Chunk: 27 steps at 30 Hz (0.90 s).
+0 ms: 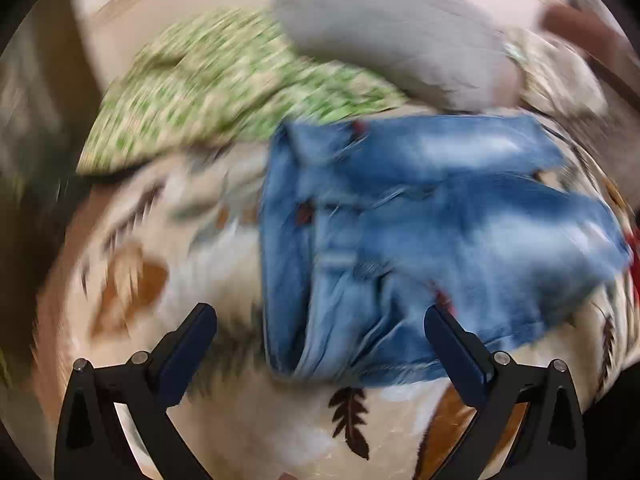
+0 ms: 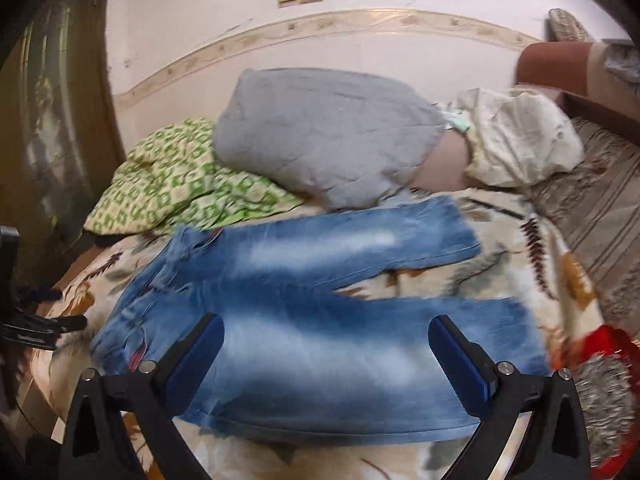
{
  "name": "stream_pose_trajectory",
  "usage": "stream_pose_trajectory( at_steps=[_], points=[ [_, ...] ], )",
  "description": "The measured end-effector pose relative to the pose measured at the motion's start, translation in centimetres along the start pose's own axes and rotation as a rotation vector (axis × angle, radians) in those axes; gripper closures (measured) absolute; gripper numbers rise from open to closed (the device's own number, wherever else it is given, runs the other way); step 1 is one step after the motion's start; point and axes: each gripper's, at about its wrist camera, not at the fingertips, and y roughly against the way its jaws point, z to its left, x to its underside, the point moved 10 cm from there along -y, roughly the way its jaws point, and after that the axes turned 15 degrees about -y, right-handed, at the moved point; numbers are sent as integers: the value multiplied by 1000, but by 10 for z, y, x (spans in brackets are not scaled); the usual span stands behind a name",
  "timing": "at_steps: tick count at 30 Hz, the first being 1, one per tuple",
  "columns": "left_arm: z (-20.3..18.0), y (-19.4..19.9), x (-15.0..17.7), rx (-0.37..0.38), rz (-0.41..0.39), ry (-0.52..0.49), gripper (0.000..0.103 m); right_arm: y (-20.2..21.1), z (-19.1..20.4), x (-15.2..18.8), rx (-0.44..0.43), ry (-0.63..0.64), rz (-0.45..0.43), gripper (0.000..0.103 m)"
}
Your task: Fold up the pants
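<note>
A pair of faded blue jeans [image 2: 320, 320] lies spread flat on a patterned blanket, waist to the left, both legs running right and apart. My right gripper [image 2: 326, 334] is open and empty, hovering over the near leg. In the blurred left wrist view the jeans [image 1: 420, 220] lie ahead and to the right, waistband toward me. My left gripper [image 1: 320, 322] is open and empty, above the waist end. The left gripper also shows at the left edge of the right wrist view [image 2: 44, 328].
The cream blanket with feather prints [image 2: 500, 264] covers the bed. A grey pillow [image 2: 320, 136], a green checked pillow [image 2: 180, 184] and a crumpled white cloth [image 2: 520, 136] lie behind the jeans. A red and grey item [image 2: 604, 384] sits at right. A wall stands behind.
</note>
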Motion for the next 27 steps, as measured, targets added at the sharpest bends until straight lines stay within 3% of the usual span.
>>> stream_pose_trajectory(
  at_steps=[4, 12, 21, 23, 24, 25, 26, 27],
  points=[
    [-8, -14, 31, 37, 25, 70, 0, -3, -12, 14, 4, -21, -11, 0],
    [-27, -28, 40, 162, 32, 152, 0, 5, -22, 5, -6, -43, -23, 0],
    [-8, -42, 24, 269, -51, 437, 0, 14, -17, 7, -19, -37, -21, 0],
    [-5, -45, 23, 271, -36, 473, 0, 14, -16, 8, -20, -35, -20, 0],
    [-4, -45, 23, 263, -32, 470, 3, 15, -16, 8, -22, -34, -20, 0],
    [-2, -44, 23, 225, -28, 444, 24, 17, -15, 8, -25, -31, -22, 0],
    [1, -44, 26, 175, -4, 407, 58, 19, -14, 8, -28, -24, -27, 0],
    [2, -46, 28, 151, 22, 369, 64, 21, -14, 8, -25, -17, -33, 0]
  ],
)
